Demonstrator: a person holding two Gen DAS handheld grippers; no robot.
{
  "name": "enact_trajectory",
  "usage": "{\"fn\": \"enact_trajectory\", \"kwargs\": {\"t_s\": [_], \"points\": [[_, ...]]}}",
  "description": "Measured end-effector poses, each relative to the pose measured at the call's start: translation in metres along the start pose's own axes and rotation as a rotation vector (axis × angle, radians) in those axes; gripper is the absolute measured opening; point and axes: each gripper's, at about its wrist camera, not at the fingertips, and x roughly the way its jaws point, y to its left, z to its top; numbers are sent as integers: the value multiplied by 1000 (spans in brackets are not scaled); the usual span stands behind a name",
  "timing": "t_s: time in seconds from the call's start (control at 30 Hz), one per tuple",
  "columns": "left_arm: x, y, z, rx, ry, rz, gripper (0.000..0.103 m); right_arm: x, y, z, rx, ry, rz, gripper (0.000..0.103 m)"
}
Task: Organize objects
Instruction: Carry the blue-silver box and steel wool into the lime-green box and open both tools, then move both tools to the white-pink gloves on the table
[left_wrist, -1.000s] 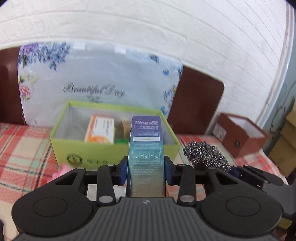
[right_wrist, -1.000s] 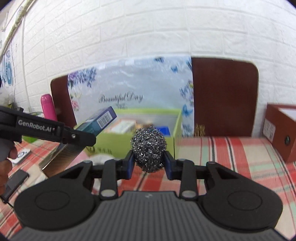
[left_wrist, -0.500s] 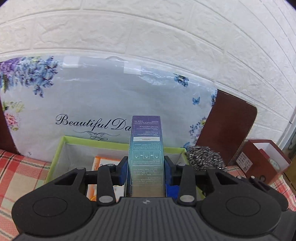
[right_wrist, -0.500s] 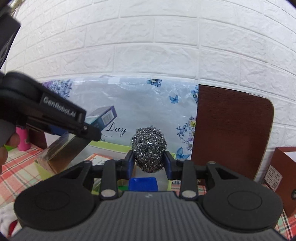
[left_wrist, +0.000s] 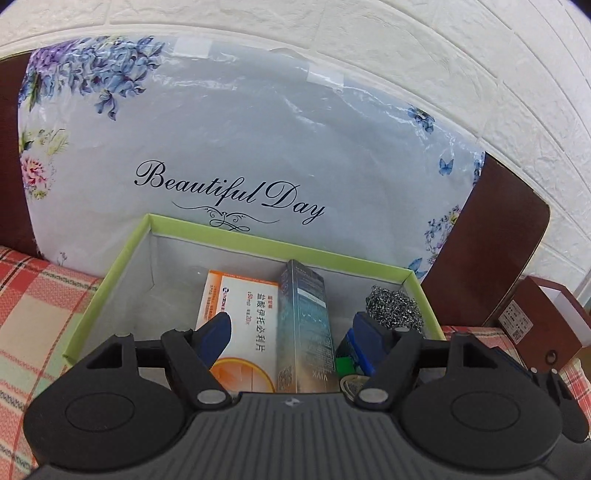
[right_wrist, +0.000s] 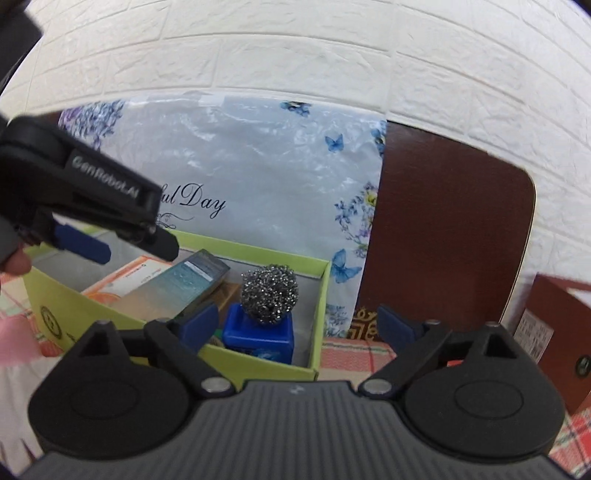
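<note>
Left gripper (left_wrist: 291, 332) is over the green box (left_wrist: 110, 277), jaws just opened and standing wide; the teal carton (left_wrist: 304, 332) lies between the pads without touching either, inside the box and leaning on the orange-and-white medicine box (left_wrist: 240, 321). Right gripper (right_wrist: 295, 325) is at the box's right end, jaws also just opened and spread wide, nothing pressed between them. The steel-wool scourer (right_wrist: 269, 293) sits inside the green box on top of a blue container (right_wrist: 258, 338), apart from both right pads; in the left wrist view the scourer (left_wrist: 393, 308) shows in the box's far right corner. Carton and scourer are just beside each other, carton to the left. Green box rests on a red plaid cloth (left_wrist: 33, 295) covering the surface. Behind it stands a plastic-wrapped floral panel lettered "Beautiful Day" (left_wrist: 258, 147), against a dark brown board (right_wrist: 443, 240) and a white brick wall (right_wrist: 332, 55). A brown open box (left_wrist: 543, 325) sits well to the right. A fingertip (right_wrist: 13, 264) of the hand holding the left gripper shows at the right wrist view's left edge.
</note>
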Motion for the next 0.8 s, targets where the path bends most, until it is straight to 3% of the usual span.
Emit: {"fn": "enact_trajectory", "kwargs": {"t_s": [0.17, 0.37, 0.8], "points": [[-33, -15, 2, 12, 13, 16, 77, -22, -6, 13, 14, -9, 4, 99], [-81, -38, -17, 100, -14, 145, 78, -63, -20, 5, 61, 9, 6, 103], [-122, -39, -66, 82, 27, 125, 79, -123, -23, -27, 135, 88, 46, 103]]}}
